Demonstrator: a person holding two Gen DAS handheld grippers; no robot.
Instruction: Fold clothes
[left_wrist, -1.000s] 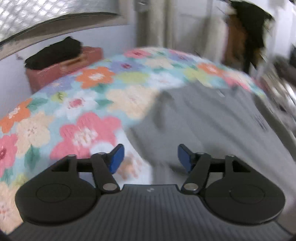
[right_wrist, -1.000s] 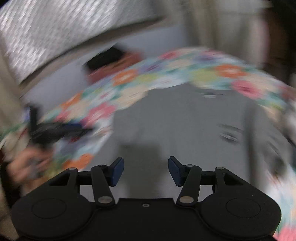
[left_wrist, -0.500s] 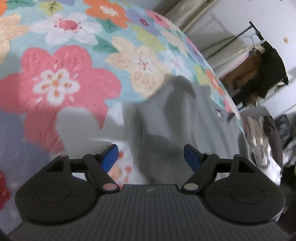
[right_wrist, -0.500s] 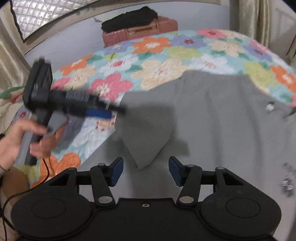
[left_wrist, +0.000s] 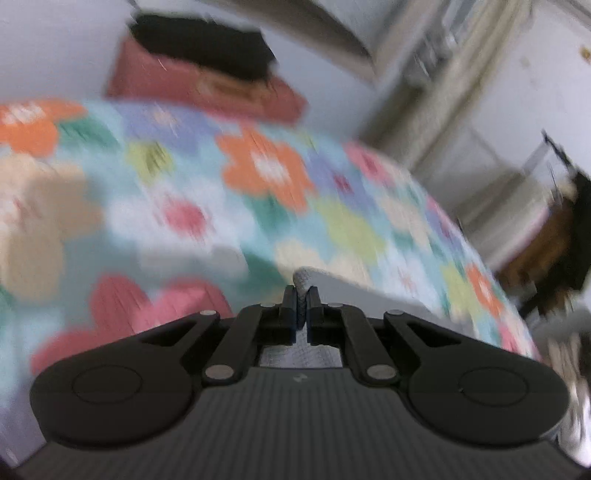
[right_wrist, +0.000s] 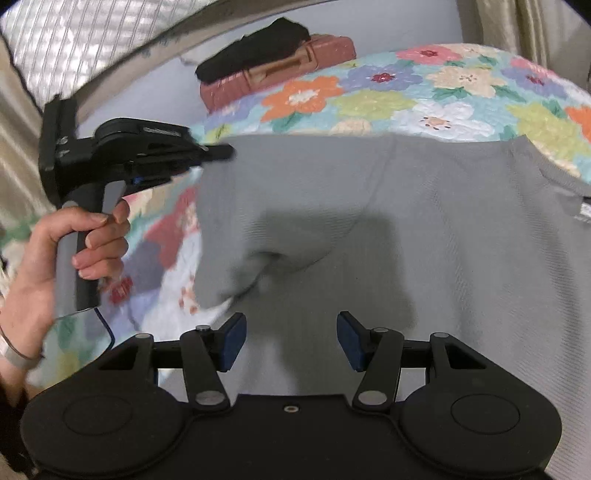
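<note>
A grey knit garment (right_wrist: 424, 229) lies spread on a floral quilt (right_wrist: 369, 99). My left gripper (left_wrist: 302, 314) is shut on a fold of the grey cloth (left_wrist: 306, 280), which pokes out above its blue pads. In the right wrist view the left gripper (right_wrist: 218, 151) holds the garment's left corner lifted off the quilt, so the cloth hangs in a flap. My right gripper (right_wrist: 290, 341) is open and empty, low over the near part of the garment.
A reddish-brown case (right_wrist: 280, 74) with a black bundle (right_wrist: 255, 51) on top stands at the bed's far edge by the wall. Curtains (right_wrist: 18, 140) hang at the left. A clothes rack (left_wrist: 561, 221) stands to the right of the bed.
My left gripper has shut on the garment's left corner and lifted it off the quilt. My right gripper stays open over the garment's near part.
</note>
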